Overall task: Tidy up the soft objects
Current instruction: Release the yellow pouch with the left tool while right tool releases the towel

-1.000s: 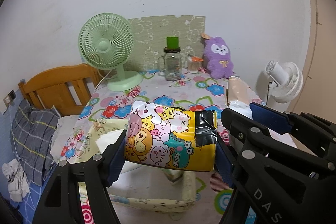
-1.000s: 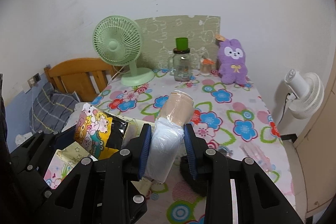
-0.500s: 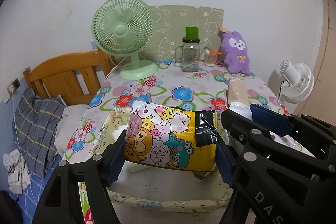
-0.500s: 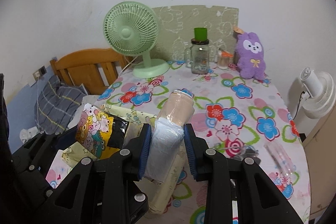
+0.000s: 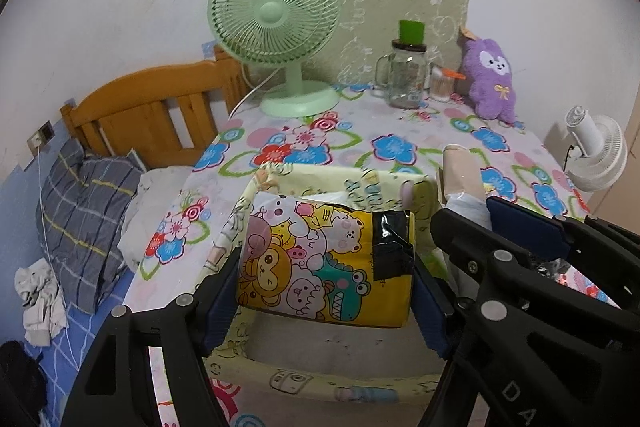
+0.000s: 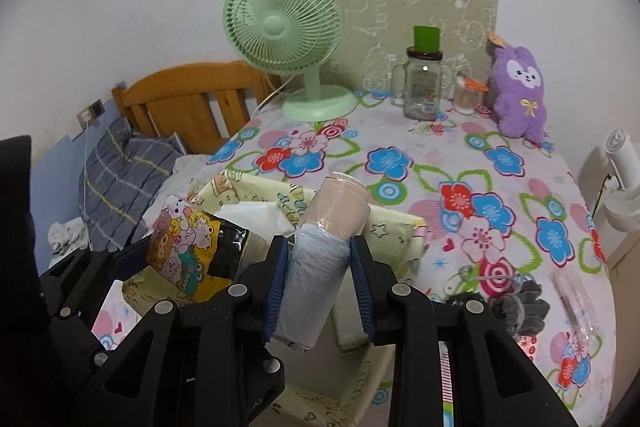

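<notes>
- Left gripper [image 5: 326, 297]: jaws wide, blue pads pressed on both ends of cartoon pack [image 5: 326, 263]; pack held level above yellow bin [image 5: 348, 379]
- Cartoon pack: yellow, animal print, black taped patch at one end; seen from right wrist view at left, over bin's near corner
- Right gripper [image 6: 320, 291]: jaws narrow, clamped on roll [image 6: 320, 267], pads on its pale blue wrapped part
- Roll: beige upper end pointing up and away, tilted; hanging over bin, just beside pack
- Yellow bin: soft-sided, printed fabric, on near part of table [image 6: 400, 163]; white sheet [image 6: 256, 215] inside against far wall
- Table: floral cloth
- Green fan [image 5: 276, 23]: upright at far edge
- Glass jar [image 5: 406, 75]: handle, green lid, beside fan
- Purple plush [image 5: 492, 83]: upright at far right corner
- Grey gloves [image 6: 508, 303]: on cloth right of bin
- White fan [image 5: 596, 147]: beyond table's right edge
- Wooden headboard [image 5: 152, 107] and grey checked pillow [image 5: 80, 211]: left of table
</notes>
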{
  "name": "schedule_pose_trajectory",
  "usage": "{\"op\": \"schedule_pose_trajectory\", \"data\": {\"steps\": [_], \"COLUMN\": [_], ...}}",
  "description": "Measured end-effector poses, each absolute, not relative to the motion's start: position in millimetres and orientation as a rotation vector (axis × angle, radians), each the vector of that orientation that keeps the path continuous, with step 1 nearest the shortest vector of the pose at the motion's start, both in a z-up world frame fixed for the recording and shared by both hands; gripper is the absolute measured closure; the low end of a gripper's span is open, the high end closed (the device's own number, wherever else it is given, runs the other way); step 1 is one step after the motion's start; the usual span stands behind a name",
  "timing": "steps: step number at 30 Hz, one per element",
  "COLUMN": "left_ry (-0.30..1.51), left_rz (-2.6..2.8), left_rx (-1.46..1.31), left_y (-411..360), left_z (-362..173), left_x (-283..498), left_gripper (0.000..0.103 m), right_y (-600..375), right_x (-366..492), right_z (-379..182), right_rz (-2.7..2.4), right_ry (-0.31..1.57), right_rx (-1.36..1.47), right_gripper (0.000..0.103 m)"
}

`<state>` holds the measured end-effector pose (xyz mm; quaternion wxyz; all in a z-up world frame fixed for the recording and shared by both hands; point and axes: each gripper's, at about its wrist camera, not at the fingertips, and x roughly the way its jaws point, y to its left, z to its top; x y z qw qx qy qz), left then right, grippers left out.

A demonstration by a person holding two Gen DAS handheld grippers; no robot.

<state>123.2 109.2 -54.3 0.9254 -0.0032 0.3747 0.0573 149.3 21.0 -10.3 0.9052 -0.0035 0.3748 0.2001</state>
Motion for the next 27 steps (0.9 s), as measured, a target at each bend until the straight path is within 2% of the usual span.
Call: {"op": "schedule_pose_trajectory", "data": {"steps": [16,21,27], "left_ry": [0.862,0.868,0.868], "left_rz": [0.075,0.047,0.040], "left_rx": [-0.026,-0.028,-0.042], "left_y": [127.9,127.5,128.5], "left_z": [-75.3,-75.5,-73.8], "left_x": [131.3,131.5,131.0], "left_gripper": [0.023,0.017,0.016], "right_y": [46.5,49.6,50.8], "right_x": [162.3,167.0,169.6], "right_z": [-32.7,-37.4,-38.0], "right_rz": [0.451,0.462,0.496], "right_ry": [0.840,0.856,0.855], "right_rx": [-0.055,-0.053,-0.036], "right_gripper": [0.068,0.068,0.068]}}
